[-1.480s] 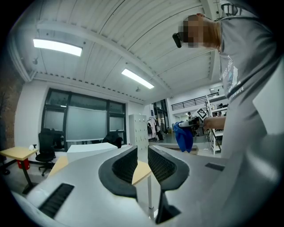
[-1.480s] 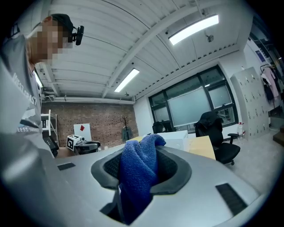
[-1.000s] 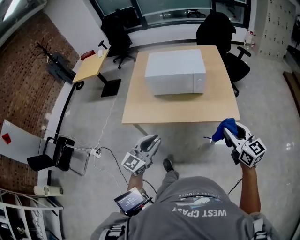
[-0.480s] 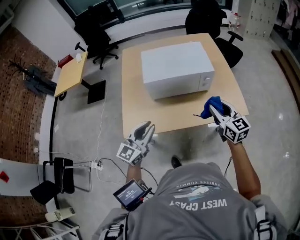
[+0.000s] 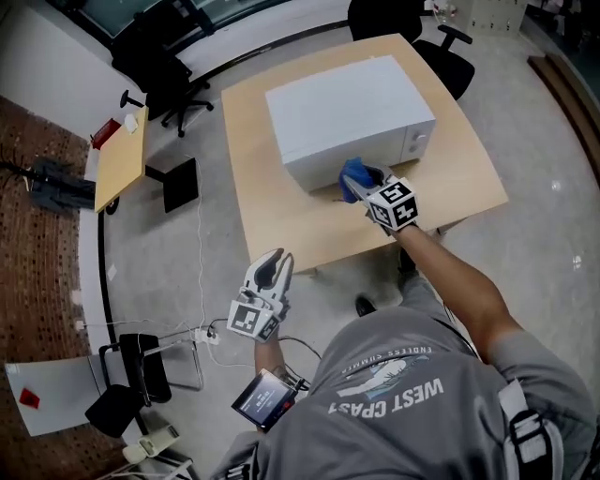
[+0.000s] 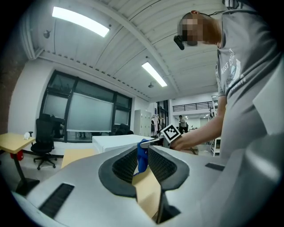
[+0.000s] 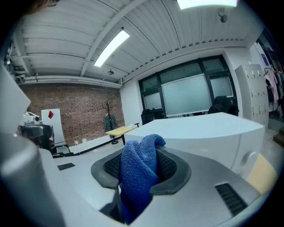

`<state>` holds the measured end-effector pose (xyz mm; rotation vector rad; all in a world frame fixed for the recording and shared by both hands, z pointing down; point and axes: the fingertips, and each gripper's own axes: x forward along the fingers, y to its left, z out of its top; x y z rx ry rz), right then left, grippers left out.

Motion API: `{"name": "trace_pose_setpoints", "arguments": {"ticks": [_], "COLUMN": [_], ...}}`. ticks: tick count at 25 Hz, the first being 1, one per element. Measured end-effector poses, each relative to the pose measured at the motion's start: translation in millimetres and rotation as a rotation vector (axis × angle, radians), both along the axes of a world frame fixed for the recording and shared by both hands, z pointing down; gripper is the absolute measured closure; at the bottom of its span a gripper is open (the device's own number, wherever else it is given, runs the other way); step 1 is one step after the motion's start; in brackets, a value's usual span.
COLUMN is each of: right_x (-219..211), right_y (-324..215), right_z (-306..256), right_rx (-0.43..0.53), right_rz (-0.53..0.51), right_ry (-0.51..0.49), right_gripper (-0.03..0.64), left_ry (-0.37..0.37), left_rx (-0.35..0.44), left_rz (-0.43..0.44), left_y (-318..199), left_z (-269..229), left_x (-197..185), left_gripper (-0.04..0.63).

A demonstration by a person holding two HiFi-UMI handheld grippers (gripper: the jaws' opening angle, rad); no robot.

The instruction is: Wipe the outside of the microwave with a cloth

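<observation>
The white microwave (image 5: 352, 111) stands on a light wooden table (image 5: 272, 202), its door and control panel facing me. My right gripper (image 5: 356, 180) is shut on a bunched blue cloth (image 5: 352, 172) and holds it low against the microwave's front; whether it touches I cannot tell. In the right gripper view the cloth (image 7: 140, 170) fills the jaws, with the microwave (image 7: 208, 128) close ahead. My left gripper (image 5: 273, 269) hangs over the floor just short of the table's near edge. Its jaws are a narrow slit apart and empty. Through the slit the left gripper view shows the far-off cloth (image 6: 142, 158).
Black office chairs stand beyond the table at the back left (image 5: 155, 56) and back right (image 5: 403, 23). A small yellow side table (image 5: 122, 155) and a black base plate (image 5: 178, 183) are on the left. Cables (image 5: 202, 328) run across the floor near my left side.
My right gripper has carried the cloth from over the floor, across the table's near edge, up to the microwave's front. The left gripper has come forward towards the table. The jaws look unchanged.
</observation>
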<state>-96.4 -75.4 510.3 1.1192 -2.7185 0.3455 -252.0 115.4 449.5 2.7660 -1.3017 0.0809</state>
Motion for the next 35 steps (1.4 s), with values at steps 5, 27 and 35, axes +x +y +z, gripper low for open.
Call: {"name": "trace_pose_setpoints", "arguments": {"ticks": [5, 27, 35], "right_x": [-90.6, 2.9, 109.0], "right_y": [-21.0, -93.4, -112.7], "right_z": [64.5, 108.6, 104.2], "right_rx": [-0.157, -0.538, -0.498], "right_rz": [-0.115, 0.161, 0.291], "right_ry": [-0.020, -0.545, -0.575], "right_gripper": [0.480, 0.480, 0.480], "left_ry": [-0.031, -0.030, -0.029], "left_rx": [-0.036, -0.113, -0.121], "left_rz": [-0.071, -0.065, -0.019], "left_y": [-2.9, -71.8, -87.4], "left_z": [7.0, 38.4, 41.8], "left_x": [-24.9, -20.9, 4.5], "left_gripper": [0.508, 0.508, 0.508]}}
